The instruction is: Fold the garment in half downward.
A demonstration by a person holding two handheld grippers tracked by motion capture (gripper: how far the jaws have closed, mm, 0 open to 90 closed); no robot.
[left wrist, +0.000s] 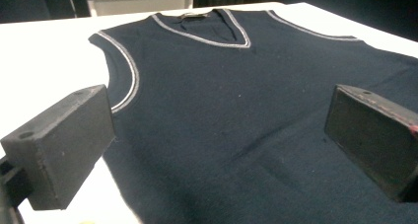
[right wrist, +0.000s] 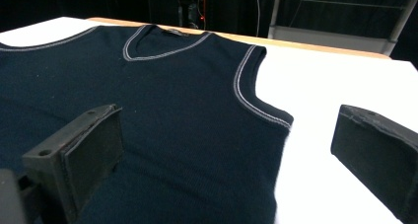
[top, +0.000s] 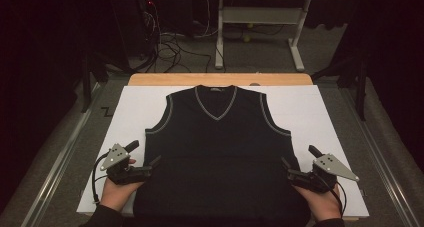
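Here my vest (top: 218,152) lies flat on the white sheet (top: 315,112), neck toward the far edge, hem at the near edge. My left claw (top: 145,159) hovers at its left side, my right claw (top: 295,162) at its right side, both with jaws wide apart and holding nothing

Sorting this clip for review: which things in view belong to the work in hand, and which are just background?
In the job: dark sleeveless vest; left gripper and right gripper, both open at its sides; white board.
Background: cables; metal frame stand.
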